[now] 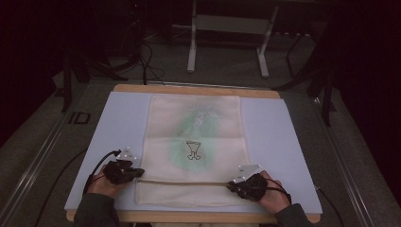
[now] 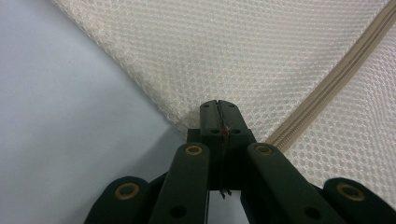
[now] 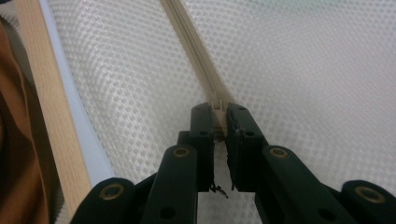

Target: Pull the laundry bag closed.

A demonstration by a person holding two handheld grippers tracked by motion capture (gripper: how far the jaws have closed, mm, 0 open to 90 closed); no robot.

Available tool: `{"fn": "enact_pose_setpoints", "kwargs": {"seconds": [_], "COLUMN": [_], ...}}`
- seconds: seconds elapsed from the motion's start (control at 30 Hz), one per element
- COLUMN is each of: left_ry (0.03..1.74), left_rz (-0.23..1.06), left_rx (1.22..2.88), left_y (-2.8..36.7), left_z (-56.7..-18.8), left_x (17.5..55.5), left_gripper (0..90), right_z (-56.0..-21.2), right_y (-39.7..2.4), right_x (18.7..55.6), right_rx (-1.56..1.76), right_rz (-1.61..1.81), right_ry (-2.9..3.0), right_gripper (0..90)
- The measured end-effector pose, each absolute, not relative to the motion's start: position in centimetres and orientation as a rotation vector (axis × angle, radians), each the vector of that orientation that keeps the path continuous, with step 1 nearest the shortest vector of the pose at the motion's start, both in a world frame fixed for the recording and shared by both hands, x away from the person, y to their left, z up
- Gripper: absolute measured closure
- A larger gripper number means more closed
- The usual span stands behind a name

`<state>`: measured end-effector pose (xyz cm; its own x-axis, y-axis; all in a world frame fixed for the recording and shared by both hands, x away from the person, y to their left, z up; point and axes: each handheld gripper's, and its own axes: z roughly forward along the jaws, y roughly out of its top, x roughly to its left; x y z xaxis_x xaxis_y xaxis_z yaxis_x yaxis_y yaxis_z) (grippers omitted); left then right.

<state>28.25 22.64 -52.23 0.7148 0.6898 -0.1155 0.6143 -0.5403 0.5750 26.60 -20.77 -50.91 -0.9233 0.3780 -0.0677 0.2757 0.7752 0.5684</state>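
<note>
A cream mesh bag (image 1: 194, 137) lies flat on the pale mat (image 1: 118, 123), with a green shape and a small dark drawing showing through it. A beige zipper (image 1: 184, 182) runs across the bag near its front edge. My left gripper (image 1: 140, 172) is at the bag's left edge, by the zipper's left end. In the left gripper view its jaws (image 2: 218, 108) are pressed shut on the mesh edge, with the zipper (image 2: 336, 79) to the right. My right gripper (image 1: 230, 185) is at the zipper's right end, shut (image 3: 219, 114) on the zipper (image 3: 196, 51).
The mat covers a wooden table whose front edge (image 3: 51, 116) runs close beside the right gripper. A cable (image 1: 94, 168) trails from the left gripper. White frame legs (image 1: 191, 47) stand on the grey floor beyond the table. Brown cloth (image 3: 14, 140) lies past the table's edge.
</note>
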Motion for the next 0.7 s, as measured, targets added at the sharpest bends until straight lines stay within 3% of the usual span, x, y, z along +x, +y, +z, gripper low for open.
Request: {"fn": "enact_pose_setpoints", "kwargs": {"seconds": [0.33, 0.7], "left_ry": [0.986, 0.982], "left_rz": [0.166, 0.175], "left_rx": [2.324, 2.334], "left_y": [22.6, 22.6], "left_z": [-52.2, -52.2], "left_x": [28.2, 28.2], "left_gripper": [89.8, 89.8], "right_z": [-50.7, -50.2], "right_y": [-22.4, -27.0], "right_x": [26.6, 26.3], "right_rx": [0.567, 0.703], "right_rz": [0.854, 0.873], "right_ry": [2.780, 2.724], "right_gripper": [81.9, 81.9]}}
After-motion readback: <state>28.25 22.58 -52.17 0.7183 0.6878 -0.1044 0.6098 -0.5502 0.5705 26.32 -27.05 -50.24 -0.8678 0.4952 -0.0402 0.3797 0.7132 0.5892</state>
